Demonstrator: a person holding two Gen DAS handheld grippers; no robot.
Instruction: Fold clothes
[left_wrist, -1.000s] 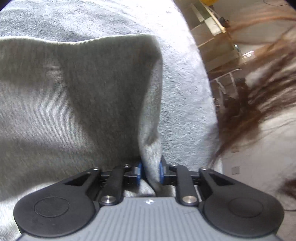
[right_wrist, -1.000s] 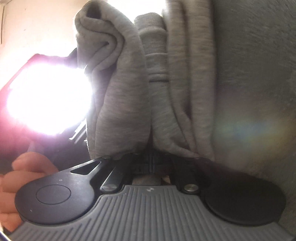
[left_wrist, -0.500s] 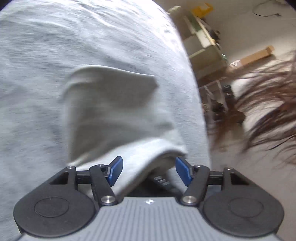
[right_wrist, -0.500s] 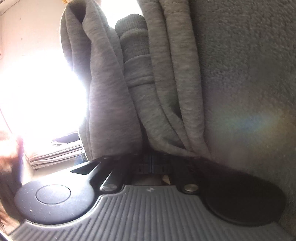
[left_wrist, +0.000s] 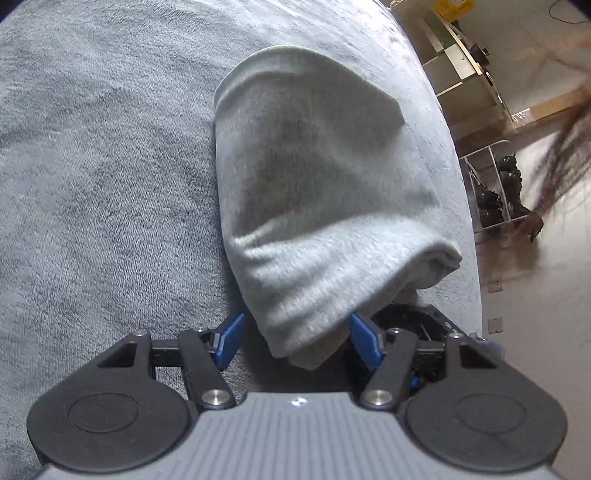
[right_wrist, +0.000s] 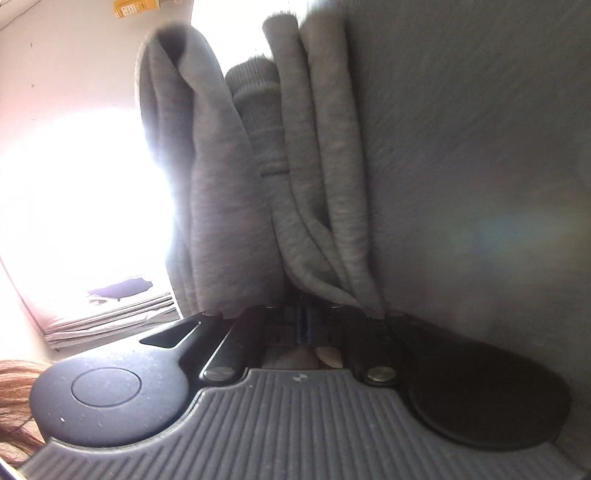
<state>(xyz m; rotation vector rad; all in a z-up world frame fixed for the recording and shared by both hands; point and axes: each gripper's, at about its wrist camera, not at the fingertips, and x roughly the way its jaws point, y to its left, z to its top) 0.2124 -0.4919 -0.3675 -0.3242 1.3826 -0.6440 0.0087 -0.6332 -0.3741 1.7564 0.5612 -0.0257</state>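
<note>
A folded grey sweatshirt (left_wrist: 317, 192) lies on a blue-grey fleece blanket (left_wrist: 103, 177). My left gripper (left_wrist: 297, 339) is open just above the sweatshirt's near corner. That corner hangs between the blue pads (left_wrist: 231, 338) and neither pad presses on it. In the right wrist view the sweatshirt (right_wrist: 221, 206) stands as several stacked folds with a ribbed cuff (right_wrist: 253, 96) among them. My right gripper (right_wrist: 303, 319) pinches the near ends of those folds. Its jaws are starting to open, with the cloth still between them.
The blanket's edge (left_wrist: 454, 155) falls off at the right, with wooden shelving (left_wrist: 461, 66), a wire rack (left_wrist: 495, 184) and bare floor beyond. Strands of a person's hair (left_wrist: 554, 155) hang at the right. Window glare (right_wrist: 74, 206) and stacked papers (right_wrist: 110, 321) fill the right wrist view's left.
My left gripper has opened and let go of the sweatshirt's edge, then drawn back, so the folded bundle now shows whole on the blanket. The right gripper has stayed on the folds.
</note>
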